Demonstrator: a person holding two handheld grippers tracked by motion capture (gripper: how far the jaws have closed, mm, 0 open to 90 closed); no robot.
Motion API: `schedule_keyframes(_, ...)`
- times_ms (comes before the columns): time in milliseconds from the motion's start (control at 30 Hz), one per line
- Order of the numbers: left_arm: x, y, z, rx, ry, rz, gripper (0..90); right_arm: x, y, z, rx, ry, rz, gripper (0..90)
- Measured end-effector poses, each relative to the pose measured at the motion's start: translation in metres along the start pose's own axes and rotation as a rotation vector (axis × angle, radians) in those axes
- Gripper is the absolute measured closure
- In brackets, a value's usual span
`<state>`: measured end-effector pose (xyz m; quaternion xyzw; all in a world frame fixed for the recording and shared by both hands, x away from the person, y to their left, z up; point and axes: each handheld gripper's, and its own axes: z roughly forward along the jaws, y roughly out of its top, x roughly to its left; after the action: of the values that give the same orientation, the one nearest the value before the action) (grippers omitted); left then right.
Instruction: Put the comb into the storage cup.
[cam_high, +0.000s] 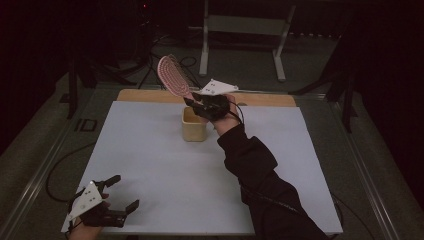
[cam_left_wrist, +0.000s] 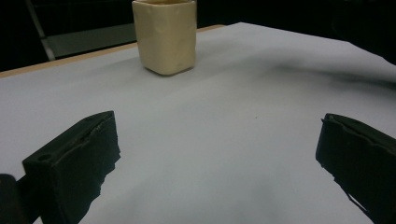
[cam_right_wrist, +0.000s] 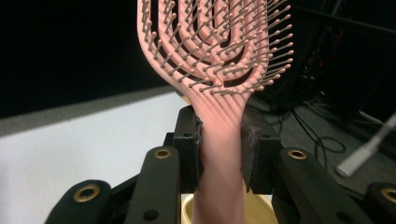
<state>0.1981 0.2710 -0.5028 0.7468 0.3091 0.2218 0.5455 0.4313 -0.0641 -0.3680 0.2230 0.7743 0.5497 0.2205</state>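
Gripping a pink hairbrush (cam_right_wrist: 219, 70) by its handle, the right gripper (cam_high: 192, 102) holds it tilted above the cream cup (cam_high: 193, 125) on the tabletop (cam_high: 165, 165); the left gripper (cam_high: 120, 192) rests nearby, jaws wide and empty.

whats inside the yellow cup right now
The lower end of the pink hairbrush handle hangs at the mouth of the yellow cup, clamped by the right gripper. Whether it reaches inside is unclear. The cup's bottom is hidden by its walls and the gripper.

Cup (cam_high: 193, 125) on table (cam_high: 150, 150), hairbrush (cam_high: 172, 75) above it, left gripper (cam_high: 120, 192) near front edge
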Motion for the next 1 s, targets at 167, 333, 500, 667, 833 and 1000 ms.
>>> schedule_keyframes(167,0.0,0.0,0.001,0.0,-0.005,-0.001,0.0,-0.002,-0.002,0.007,-0.041,0.006,0.0,71.4)
schedule_keyframes(333,0.0,0.0,0.001,0.0,-0.008,-0.004,0.0,-0.001,0.0,0.015,-0.083,-0.018,-0.002,71.4)
schedule_keyframes(500,0.0,0.0,0.0,0.001,-0.01,0.0,0.0,0.0,0.005,0.025,-0.144,-0.047,0.006,71.4)
schedule_keyframes(667,0.0,0.0,-0.001,-0.003,-0.012,-0.003,0.0,0.001,0.002,0.036,-0.176,-0.056,0.009,71.4)
schedule_keyframes(833,0.0,0.0,-0.001,-0.004,-0.015,0.0,0.0,-0.001,-0.006,0.045,-0.17,-0.057,0.013,71.4)
schedule_keyframes(1000,-0.001,0.0,-0.001,-0.003,-0.018,-0.001,0.0,-0.006,-0.012,0.049,-0.159,-0.063,0.012,71.4)
